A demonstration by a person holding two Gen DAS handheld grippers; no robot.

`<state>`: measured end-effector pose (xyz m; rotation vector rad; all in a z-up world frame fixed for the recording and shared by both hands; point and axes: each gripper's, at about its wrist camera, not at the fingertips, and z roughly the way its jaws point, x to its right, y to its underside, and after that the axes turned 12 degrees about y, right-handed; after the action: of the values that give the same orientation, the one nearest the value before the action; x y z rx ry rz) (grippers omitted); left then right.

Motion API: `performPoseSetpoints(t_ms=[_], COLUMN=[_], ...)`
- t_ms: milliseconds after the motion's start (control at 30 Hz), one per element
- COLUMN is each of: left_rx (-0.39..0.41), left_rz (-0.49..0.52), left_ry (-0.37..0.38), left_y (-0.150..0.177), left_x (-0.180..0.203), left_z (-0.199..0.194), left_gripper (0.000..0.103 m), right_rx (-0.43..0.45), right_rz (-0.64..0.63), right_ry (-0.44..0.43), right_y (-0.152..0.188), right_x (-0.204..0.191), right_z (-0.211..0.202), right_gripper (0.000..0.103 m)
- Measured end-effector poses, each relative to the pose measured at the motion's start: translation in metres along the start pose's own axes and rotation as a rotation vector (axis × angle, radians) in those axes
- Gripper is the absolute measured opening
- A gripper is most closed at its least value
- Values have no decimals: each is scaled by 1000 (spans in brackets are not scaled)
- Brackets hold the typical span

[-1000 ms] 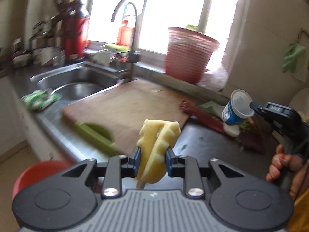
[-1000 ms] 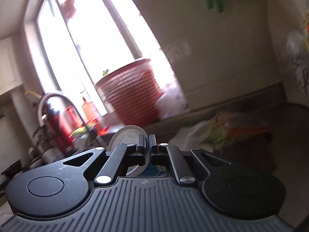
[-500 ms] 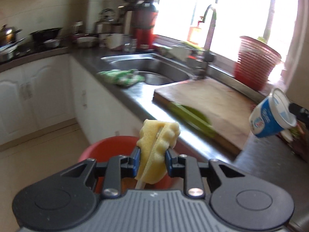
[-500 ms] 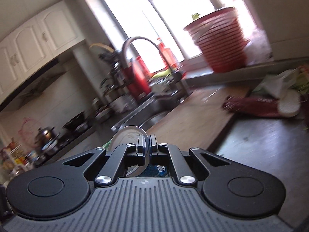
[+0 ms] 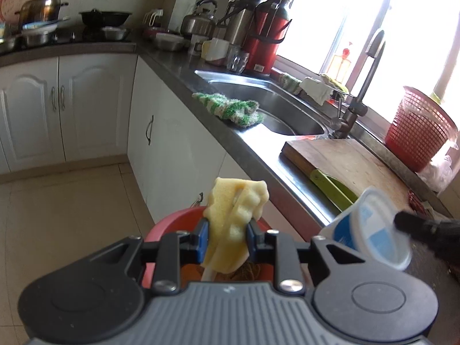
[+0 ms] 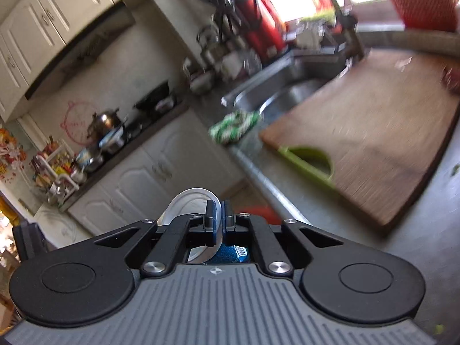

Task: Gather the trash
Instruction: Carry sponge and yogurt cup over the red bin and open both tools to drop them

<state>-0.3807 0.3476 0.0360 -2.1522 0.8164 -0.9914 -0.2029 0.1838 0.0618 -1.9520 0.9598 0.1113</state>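
Where the left wrist view looks down past the counter edge, the left gripper is clamped on a yellow sponge above a red bin on the floor; a blue-and-white cup hangs at right, beside the wooden board. In the blurred right wrist view, the right gripper pinches what seems to be that cup's rim, jaws nearly together, over the floor near the counter.

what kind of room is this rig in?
A lived-in home kitchen, most likely: a steel sink with a tall tap under a window, a wooden cutting board on the counter, and pots on a stove.
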Motion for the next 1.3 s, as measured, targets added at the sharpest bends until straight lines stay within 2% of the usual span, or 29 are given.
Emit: performPoseSetpoints(t_ms=[233,533,600,667,767,800,867,900,933,967,1033,1067,1133,1300], left_rx=[-79,-187,-205,-224,-257,-270,-294,-303,-305,-305,-302,-303,-293,-254], left_rz=[-51,-51,-47,-43,-40,-38,-36,-38,-41,-43,-37,-34,-30,-6], left_ry=[15,0,1,-1,-4,-6,-6,-6,-4,-3,-2,4,3,-7], left_y=[0,10,12,14,20,21,23,23,23,22,20,18,15,5], left_x=[-29,-51,-54,-55,-59,-60,-61,-62,-62,-62,-61,-60,-58,-51], left_z=[42,85,92,97,104,106,109,109,108,107,104,105,100,90], left_gripper=[25,26,26,27,30,34,38,44,52,56,59,61,73,78], right_rx=[-126,-218,-229,-237,-238,-237,-232,-224,-214,-201,-175,-162,-133,-70], right_rz=[-1,-28,-45,-47,-52,-55,-64,-72,-86,-101,-124,-134,-157,-169], right_ry=[43,105,116,123,138,145,148,150,153,156,160,161,167,186], right_y=[3,4,8,8,19,19,19,20,20,21,21,21,20,14], right_x=[5,20,20,25,21,21,21,17,16,14,12,12,12,14], right_z=[37,68,68,69,46,44,37,39,36,35,27,26,18,4], right_gripper=[3,4,4,11,14,15,21,24,32,41,52,54,58,75])
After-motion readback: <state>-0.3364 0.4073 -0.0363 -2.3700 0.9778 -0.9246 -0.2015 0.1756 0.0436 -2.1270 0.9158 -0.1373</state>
